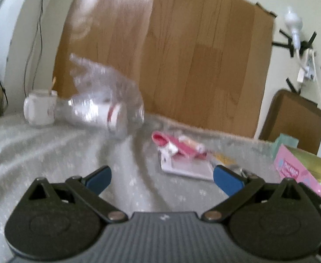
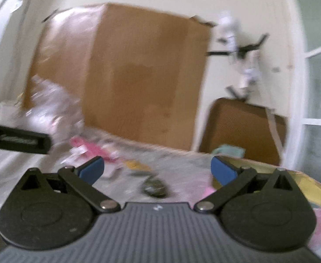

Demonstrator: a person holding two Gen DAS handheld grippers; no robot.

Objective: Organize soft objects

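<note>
In the left wrist view, your left gripper (image 1: 162,178) tilts slightly down over the grey cloth (image 1: 40,153), jaws spread wide and holding nothing; the pink soft item (image 1: 173,143) lies just beyond the fingers. In the right wrist view, your right gripper (image 2: 157,171) points level, jaws fully apart and empty; a dark object (image 2: 155,188) lies on the cloth between its fingers, the pink soft item (image 2: 88,150) beyond the left fingertip.
</note>
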